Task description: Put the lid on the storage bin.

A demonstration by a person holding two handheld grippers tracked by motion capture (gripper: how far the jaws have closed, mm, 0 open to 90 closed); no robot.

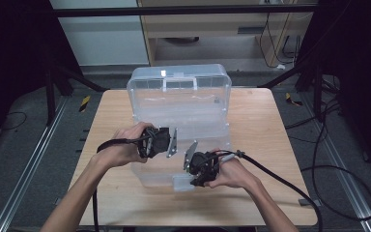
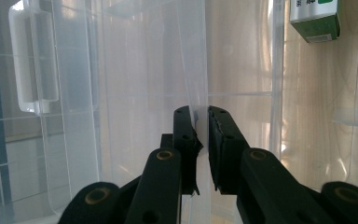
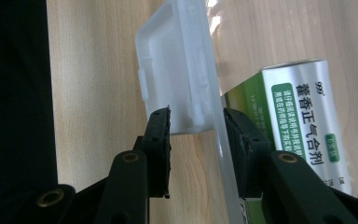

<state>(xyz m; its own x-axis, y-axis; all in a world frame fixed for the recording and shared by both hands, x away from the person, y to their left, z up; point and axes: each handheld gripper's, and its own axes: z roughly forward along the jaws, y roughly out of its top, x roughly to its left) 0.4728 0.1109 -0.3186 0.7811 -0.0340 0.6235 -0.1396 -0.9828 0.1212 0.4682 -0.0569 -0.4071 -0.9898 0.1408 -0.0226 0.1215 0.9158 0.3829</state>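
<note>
A clear plastic storage box point(image 1: 178, 121) stands on the wooden table point(image 1: 111, 111) with its lid point(image 1: 179, 79) raised at the back. My left gripper point(image 1: 163, 142) reaches in from the left. Its jaws are shut on a thin clear wall point(image 2: 196, 70) of the box, as my left gripper point(image 2: 199, 116) view shows. At the box's front, my right gripper point(image 1: 193, 179) holds the white latch point(image 1: 183, 182). In its own view my right gripper point(image 3: 196, 116) clamps the latch point(image 3: 177, 70) and the clear front wall between its pads. A green and white medicine carton point(image 3: 303, 116) lies inside the box.
The same carton point(image 2: 317, 21) lies further in, behind the clear walls. A white handle point(image 2: 32, 60) shows at the left through the plastic. Bare table point(image 3: 93, 70) lies in front of the box, and cables point(image 1: 319, 169) trail off the right side onto the floor.
</note>
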